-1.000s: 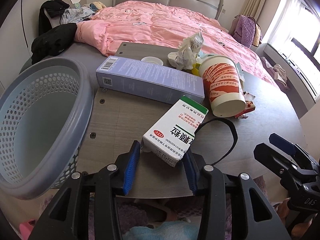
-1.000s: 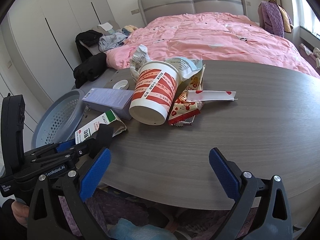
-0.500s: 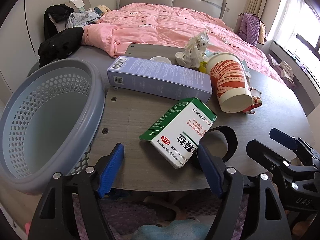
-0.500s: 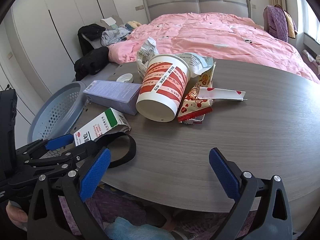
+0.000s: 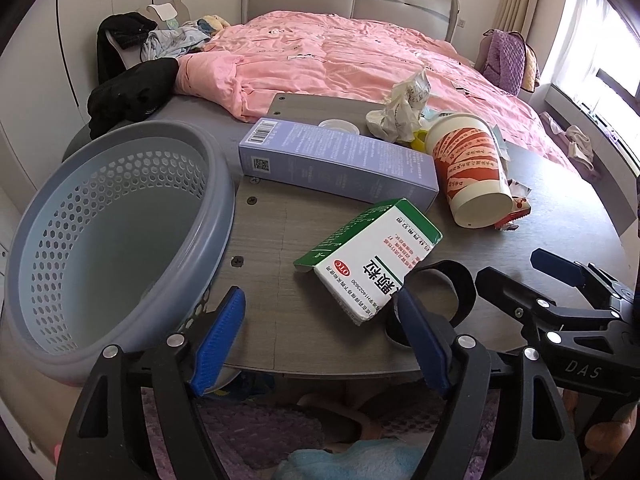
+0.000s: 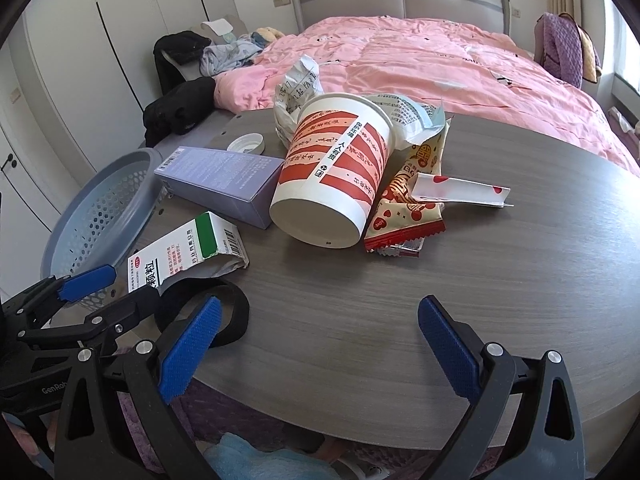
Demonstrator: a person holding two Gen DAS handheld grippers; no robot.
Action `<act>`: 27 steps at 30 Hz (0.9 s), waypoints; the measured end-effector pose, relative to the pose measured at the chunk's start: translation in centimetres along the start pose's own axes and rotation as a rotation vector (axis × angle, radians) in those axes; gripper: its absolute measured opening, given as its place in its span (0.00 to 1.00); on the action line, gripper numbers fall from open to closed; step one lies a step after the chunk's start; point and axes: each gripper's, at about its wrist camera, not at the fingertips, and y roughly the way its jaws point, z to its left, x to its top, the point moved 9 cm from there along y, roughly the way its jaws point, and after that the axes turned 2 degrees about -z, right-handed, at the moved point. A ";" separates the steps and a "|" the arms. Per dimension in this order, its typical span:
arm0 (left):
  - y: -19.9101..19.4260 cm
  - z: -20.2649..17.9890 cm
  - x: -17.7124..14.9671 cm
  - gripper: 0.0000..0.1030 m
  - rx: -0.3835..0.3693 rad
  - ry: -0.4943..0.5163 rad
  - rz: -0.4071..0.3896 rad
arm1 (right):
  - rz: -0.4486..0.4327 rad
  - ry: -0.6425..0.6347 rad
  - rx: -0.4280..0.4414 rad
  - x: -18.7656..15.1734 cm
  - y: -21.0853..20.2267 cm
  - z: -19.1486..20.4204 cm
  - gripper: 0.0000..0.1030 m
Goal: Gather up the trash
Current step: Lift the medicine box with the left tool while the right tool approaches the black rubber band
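On the surface, the medicine box lies free before my left claw, whose jaws have just been opening. Right claw open, empty. Regrip box squarely across its narrow sides, then lift over the basket.

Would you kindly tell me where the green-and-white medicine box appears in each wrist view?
Left wrist: green-and-white medicine box at lower centre, just ahead of the fingers.
Right wrist: same box at lower left.
Shared landmark: the long lilac carton lies just behind it.
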 end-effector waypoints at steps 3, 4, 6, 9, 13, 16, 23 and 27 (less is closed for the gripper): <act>-0.7 0.2 0.1 0.75 0.005 0.003 -0.017 | 0.004 -0.003 0.003 -0.1 0.1 0.1 0.94; -0.9 0.3 0.1 0.75 0.011 0.004 -0.021 | 0.005 -0.002 0.006 -0.1 0.1 0.1 0.94; -1.5 0.6 0.1 0.75 0.021 0.002 -0.030 | 0.005 -0.002 0.007 -0.1 0.0 0.2 0.94; -2.1 1.4 0.2 0.75 0.034 -0.014 -0.045 | 0.006 -0.017 0.006 -0.3 0.1 0.7 0.94; -2.4 2.2 0.4 0.75 0.047 -0.032 -0.053 | 0.016 -0.049 -0.028 -0.5 0.9 1.6 0.94; -2.3 2.4 0.5 0.75 0.046 -0.041 -0.051 | 0.021 -0.072 -0.067 -0.7 1.2 1.6 0.94; -1.4 1.3 0.7 0.75 0.028 -0.014 -0.040 | 0.021 -0.058 -0.167 -1.1 0.4 -2.1 0.94; -0.8 0.4 0.8 0.75 0.017 0.013 -0.034 | 0.009 -0.007 -0.217 -0.8 -0.3 -5.5 0.94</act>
